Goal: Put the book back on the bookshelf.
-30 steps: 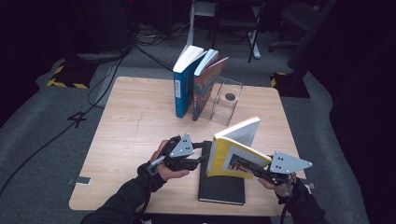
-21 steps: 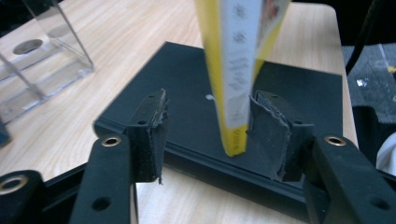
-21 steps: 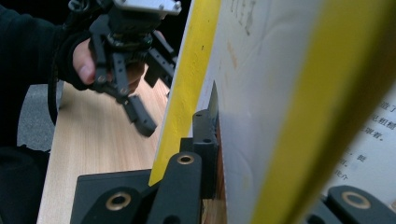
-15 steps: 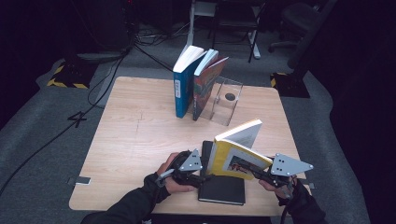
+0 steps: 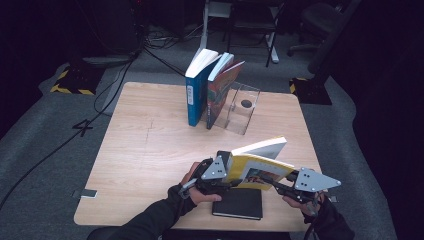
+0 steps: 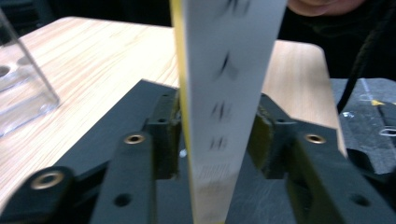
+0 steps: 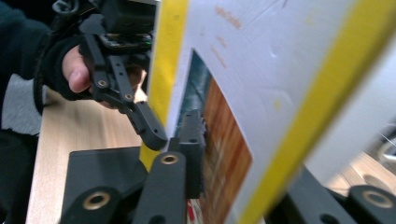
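The yellow paperback, white-faced with yellow borders and an orange-brown cover picture, is held tilted above the black notebook near the table's front edge; the right gripper pinches its cover, while the left gripper's jaws, which have just been closing, straddle its spine end with small gaps at both pads. Well behind the notebook, a clear acrylic bookend props a blue book and a leaning red-covered book. Bare wood lies left of the notebook and between it and the bookend.
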The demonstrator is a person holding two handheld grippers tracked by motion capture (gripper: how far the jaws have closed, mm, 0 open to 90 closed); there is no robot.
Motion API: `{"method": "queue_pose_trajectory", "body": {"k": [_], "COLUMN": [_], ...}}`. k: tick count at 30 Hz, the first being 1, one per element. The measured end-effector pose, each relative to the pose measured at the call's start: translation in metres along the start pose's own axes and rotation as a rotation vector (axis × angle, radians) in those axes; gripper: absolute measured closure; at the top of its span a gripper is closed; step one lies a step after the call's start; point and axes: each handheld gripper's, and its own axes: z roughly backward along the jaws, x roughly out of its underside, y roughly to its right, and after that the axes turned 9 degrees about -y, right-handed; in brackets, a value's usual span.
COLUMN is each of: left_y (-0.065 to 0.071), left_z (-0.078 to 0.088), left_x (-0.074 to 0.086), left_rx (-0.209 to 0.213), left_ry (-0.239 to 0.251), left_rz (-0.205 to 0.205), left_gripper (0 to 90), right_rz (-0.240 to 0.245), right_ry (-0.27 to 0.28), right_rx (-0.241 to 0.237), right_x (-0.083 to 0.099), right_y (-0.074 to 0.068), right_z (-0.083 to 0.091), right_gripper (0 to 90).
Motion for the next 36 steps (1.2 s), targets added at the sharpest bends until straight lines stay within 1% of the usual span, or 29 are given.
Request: {"method": "queue_pose_trajectory", "body": {"k": [1,2,3,4,6,7,8,9,11,13,14,15,16,19,20,21,22,23,24,25,26,27,29,31,32,33,34,35,36], "left_y": [0.000,0.000,-0.001,-0.001,0.000,0.000,0.000,0.000,0.000,0.000,0.001,0.001,0.001,0.000,0.000,0.000,0.000,-0.001,0.000,0.000,0.000,0.000,0.000,0.001,0.001,0.000,0.000,0.000,-0.001], "left_z": [0.000,0.000,0.000,0.000,0.000,0.000,0.000,0.000,0.000,0.001,0.001,0.001,0.001,0.001,0.001,0.001,0.001,0.001,0.002,0.003,0.003,0.005,0.008,0.013,0.013,0.015,0.017,0.017,0.019], "left_x": [0.000,-0.001,-0.002,-0.003,-0.003,-0.003,-0.003,-0.003,-0.003,-0.004,-0.004,-0.004,-0.004,-0.004,-0.004,-0.004,-0.004,-0.004,-0.005,-0.006,-0.006,-0.008,-0.012,-0.022,-0.022,-0.027,-0.034,-0.034,-0.037], "left_rx": [0.000,0.003,0.008,0.009,0.012,0.013,0.013,0.013,0.018,0.027,0.026,0.026,0.029,0.031,0.031,0.029,0.031,0.028,0.029,0.034,0.034,0.031,0.033,0.031,0.031,0.027,0.013,0.013,0.010], "left_ry": [0.000,0.006,0.012,0.011,0.011,0.008,0.008,0.005,0.004,-0.004,-0.007,-0.007,-0.008,-0.007,-0.007,-0.005,-0.002,-0.002,0.000,0.010,0.010,0.015,0.036,0.071,0.071,0.082,0.087,0.087,0.100], "left_rz": [0.000,0.004,-0.002,-0.008,-0.012,-0.015,-0.015,-0.018,-0.018,-0.033,-0.037,-0.037,-0.036,-0.037,-0.037,-0.035,-0.035,-0.040,-0.034,-0.035,-0.035,-0.043,-0.035,-0.029,-0.029,-0.035,-0.031,-0.031,-0.037], "left_gripper": [61.0,61.0,62.4,66.3,68.8,70.2,71.5,72.1,73.2,73.9,74.1,74.2,74.2,74.2,74.0,74.0,73.3,72.6,71.5,69.7,67.7,67.7,67.0,66.3,65.7,65.7,65.1,64.5,64.4], "right_rz": [-0.010,-0.010,-0.019,-0.037,-0.044,-0.053,-0.053,-0.079,-0.097,-0.123,-0.130,-0.130,-0.145,-0.164,-0.164,-0.167,-0.163,-0.152,-0.142,-0.129,-0.129,-0.124,-0.133,-0.132,-0.132,-0.132,-0.129,-0.130,-0.131], "right_ry": [0.003,0.003,0.004,0.012,0.012,0.013,0.013,0.022,0.017,0.007,0.000,0.000,-0.008,-0.039,-0.039,-0.046,-0.058,-0.062,-0.066,-0.072,-0.072,-0.075,-0.070,-0.070,-0.070,-0.071,-0.071,-0.071,-0.072], "right_rx": [0.009,0.009,0.022,0.050,0.078,0.094,0.094,0.121,0.155,0.167,0.168,0.168,0.143,0.108,0.108,0.092,0.069,0.063,0.054,0.061,0.061,0.069,0.069,0.073,0.073,0.075,0.078,0.080,0.079], "right_x": [0.001,0.001,0.003,0.006,0.008,0.009,0.009,0.013,0.016,0.019,0.019,0.019,0.022,0.024,0.024,0.025,0.025,0.024,0.024,0.023,0.023,0.022,0.022,0.022,0.022,0.022,0.022,0.022,0.022], "right_y": [0.002,0.002,0.003,0.007,0.010,0.012,0.012,0.016,0.018,0.022,0.023,0.023,0.025,0.025,0.025,0.025,0.022,0.020,0.018,0.015,0.015,0.014,0.013,0.013,0.013,0.013,0.013,0.013,0.013], "right_z": [0.003,0.003,0.006,0.013,0.016,0.019,0.019,0.024,0.025,0.023,0.022,0.022,0.014,0.003,0.003,-0.003,-0.011,-0.013,-0.015,-0.017,-0.017,-0.019,-0.019,-0.018,-0.018,-0.018,-0.018,-0.018,-0.018], "right_gripper": [73.3,73.3,70.9,67.8,64.3,64.1,64.1,59.4,54.0,48.3,45.1,45.1,40.6,33.6,33.6,33.5,35.4,38.1,39.5,37.9,37.9,38.0,39.7,40.7,40.7,40.7,40.7,40.7,40.7]}}
